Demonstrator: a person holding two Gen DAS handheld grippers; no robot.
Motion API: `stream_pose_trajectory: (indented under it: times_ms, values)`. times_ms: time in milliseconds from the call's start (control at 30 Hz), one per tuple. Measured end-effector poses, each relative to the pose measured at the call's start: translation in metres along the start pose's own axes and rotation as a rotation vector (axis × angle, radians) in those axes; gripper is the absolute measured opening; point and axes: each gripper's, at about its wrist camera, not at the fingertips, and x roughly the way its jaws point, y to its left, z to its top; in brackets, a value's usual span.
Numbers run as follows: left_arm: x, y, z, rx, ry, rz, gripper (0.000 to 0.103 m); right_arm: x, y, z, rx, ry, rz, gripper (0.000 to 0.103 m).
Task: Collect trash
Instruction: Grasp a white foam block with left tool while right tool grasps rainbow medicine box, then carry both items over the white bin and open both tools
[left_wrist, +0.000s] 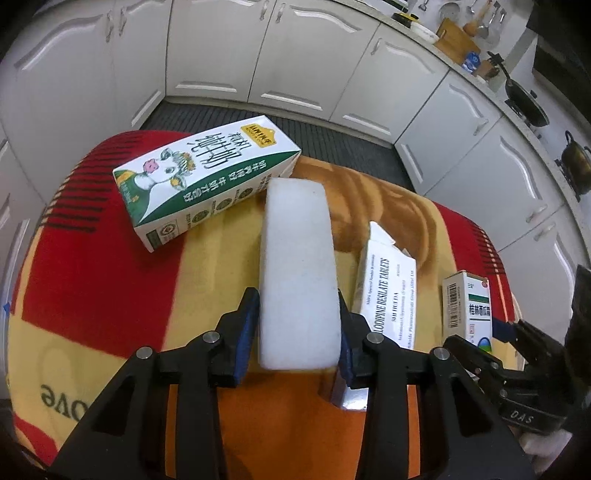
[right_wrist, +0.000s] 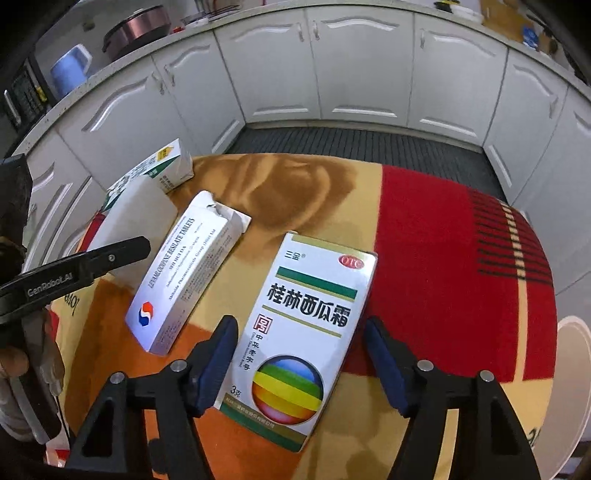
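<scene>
Left gripper (left_wrist: 299, 328): jaws clamped on white foam block (left_wrist: 299, 266), near desk centre. Right gripper (right_wrist: 299, 363): jaws apart, straddling green-striped medicine box (right_wrist: 303, 332), pads not touching. Milk carton (left_wrist: 207, 181) and tablet box (right_wrist: 184, 277) lie on blanket-covered desk (right_wrist: 424, 258).

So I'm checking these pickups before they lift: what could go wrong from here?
1. The left tongs pinch only the near end of the white foam block; it may pivot or slip.
2. The right tongs straddle the OTC medicine box with a gap on the right, so it may skew on closing.
3. The tablet box lies close by and could be nudged.
</scene>
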Motion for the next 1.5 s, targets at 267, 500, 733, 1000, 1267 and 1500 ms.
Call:
stream_pose_trajectory:
  times_ms: [267, 500, 733, 1000, 1267, 1500]
  values:
    - [-0.048, -0.009, -0.02, 0.038, -0.096, -0.033, 0.027, -0.034, -0.004, -0.022, 0.02, -0.109, 0.103, 0.058]
    - [-0.077, -0.055, -0.046, 0.133, -0.129, -0.078, 0.027, -0.076, -0.016, -0.046, 0.047, -0.173, 0.135, 0.056]
    - [-0.078, -0.114, -0.073, 0.218, -0.106, -0.117, 0.027, -0.108, -0.043, -0.075, 0.072, -0.2, 0.098, 0.055]
    - [-0.063, -0.184, -0.094, 0.314, -0.078, -0.159, 0.027, -0.138, -0.096, -0.114, 0.148, -0.229, 0.037, 0.054]
    - [-0.044, -0.243, -0.107, 0.388, -0.043, -0.197, 0.027, -0.16, -0.153, -0.143, 0.25, -0.251, -0.009, 0.053]
    - [-0.029, -0.281, -0.115, 0.437, -0.019, -0.221, 0.027, -0.169, -0.189, -0.162, 0.311, -0.256, -0.061, 0.053]
